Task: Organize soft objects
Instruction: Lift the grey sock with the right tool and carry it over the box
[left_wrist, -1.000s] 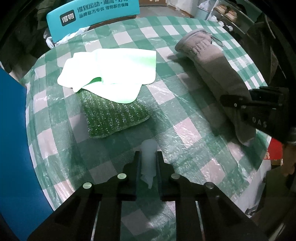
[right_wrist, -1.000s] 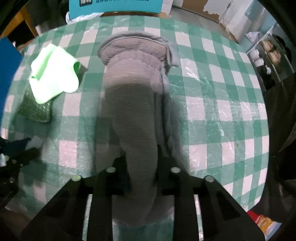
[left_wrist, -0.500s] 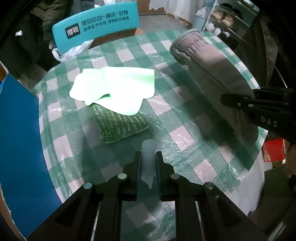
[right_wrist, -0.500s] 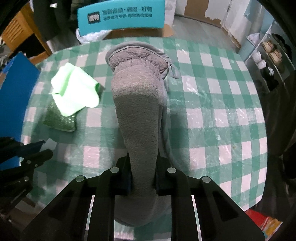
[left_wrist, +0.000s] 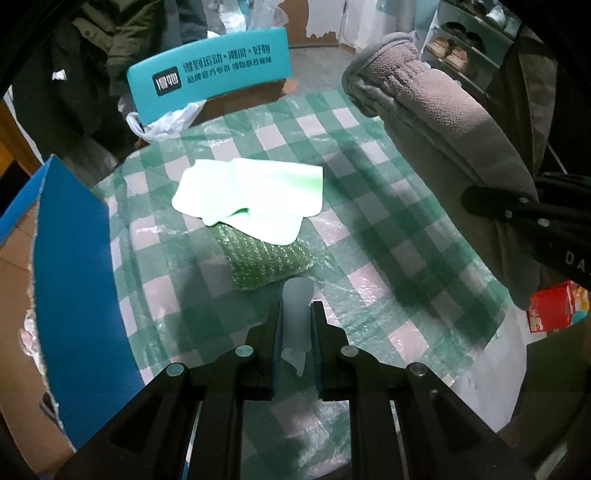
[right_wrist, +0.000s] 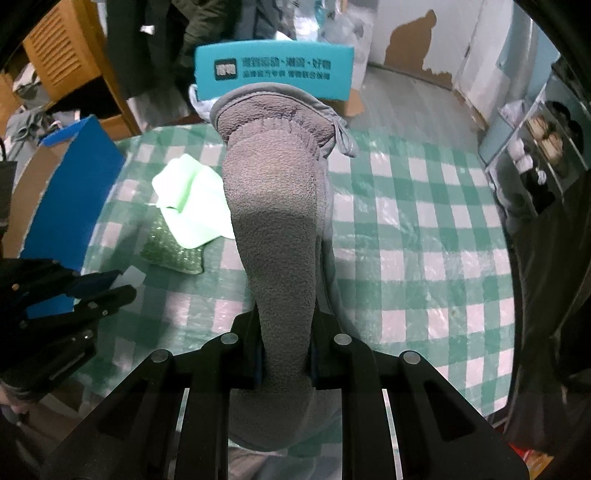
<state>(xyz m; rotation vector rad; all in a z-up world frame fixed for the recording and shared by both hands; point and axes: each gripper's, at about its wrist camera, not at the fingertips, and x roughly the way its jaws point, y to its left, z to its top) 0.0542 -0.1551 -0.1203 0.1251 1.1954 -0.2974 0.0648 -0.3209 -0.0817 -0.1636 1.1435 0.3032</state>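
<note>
My right gripper (right_wrist: 284, 325) is shut on a long grey fleece piece (right_wrist: 275, 221), which is held up clear of the table, its cuffed end farthest from me. The left wrist view shows the same fleece (left_wrist: 436, 122) hanging at the right, with the right gripper (left_wrist: 517, 210) clamped on it. My left gripper (left_wrist: 295, 312) is shut on a small whitish soft piece (left_wrist: 296, 291) that sticks out past the fingertips. On the table lie a light green cloth (left_wrist: 251, 195) and, partly under it, a green sparkly scouring pad (left_wrist: 266, 258).
The round table (left_wrist: 369, 229) has a green-and-white checked cover under clear plastic. A blue-faced cardboard box (left_wrist: 74, 277) stands at its left edge. A teal chair back (left_wrist: 207, 74) is beyond the far edge. A red packet (left_wrist: 554, 310) lies low at the right.
Both grippers have risen. The grey fleece has come up off the table and now hangs from the right gripper. The table looks farther away in both views.
</note>
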